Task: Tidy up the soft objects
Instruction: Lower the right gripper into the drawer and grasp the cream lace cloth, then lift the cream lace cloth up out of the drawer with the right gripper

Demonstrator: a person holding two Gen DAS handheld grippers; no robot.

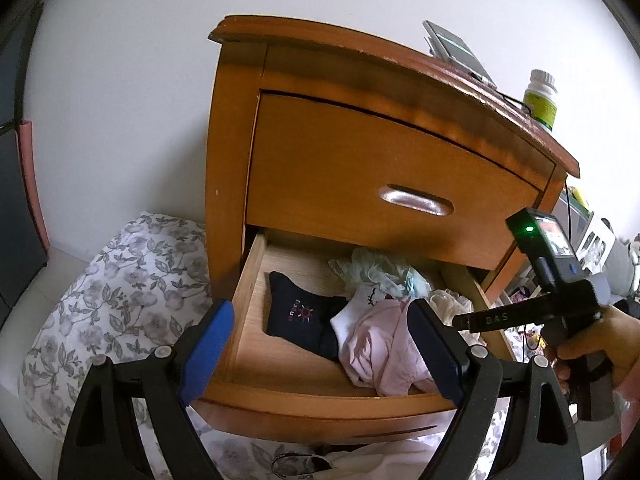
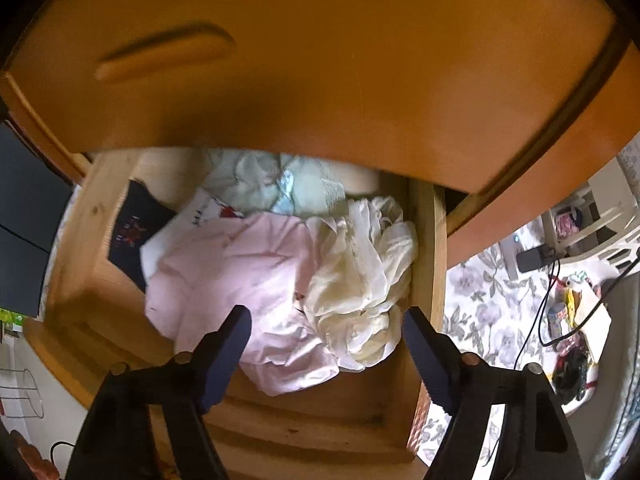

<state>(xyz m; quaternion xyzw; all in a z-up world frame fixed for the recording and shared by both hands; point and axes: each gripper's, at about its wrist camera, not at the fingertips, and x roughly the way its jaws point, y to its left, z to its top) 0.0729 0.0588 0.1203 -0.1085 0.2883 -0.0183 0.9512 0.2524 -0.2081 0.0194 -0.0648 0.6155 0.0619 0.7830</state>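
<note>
Your right hand-held gripper (image 2: 326, 344) points steeply down into the open lower drawer (image 2: 92, 208) of the wooden nightstand (image 1: 236, 128), its jaws apart and nothing clamped between them. Below the gap lie the cream garment (image 2: 360, 276), bunched against the drawer's right wall, and the pink garment (image 2: 236, 276), spread across the middle; the left fingertip hangs over the pink cloth and the right one over the drawer's side wall, just beside the cream bundle. No pad presses on fabric.

Your left hand-held gripper (image 1: 320, 344) is held back in front of the drawer, jaws wide apart and empty — the pink garment (image 1: 380, 352) shows between its fingertips, lower down inside the drawer.

The left wrist view gives you what the right cannot: the whole nightstand with its closed upper drawer (image 1: 380, 176), a white bottle (image 1: 541, 98) and a flat device (image 1: 460, 50) on top, a floral bedsheet (image 1: 112, 304) to the left, and your right hand (image 1: 600, 352) gripping the other tool. It also shows the dark sock (image 1: 300, 316) with its small embroidered motif lying flat at the drawer's left, a white sock (image 1: 352, 316) beside it, and pale blue cloth (image 1: 380, 272) at the back.

The right wrist view — blurred — shows the cream bundle in full, which the left view mostly hides.
</note>
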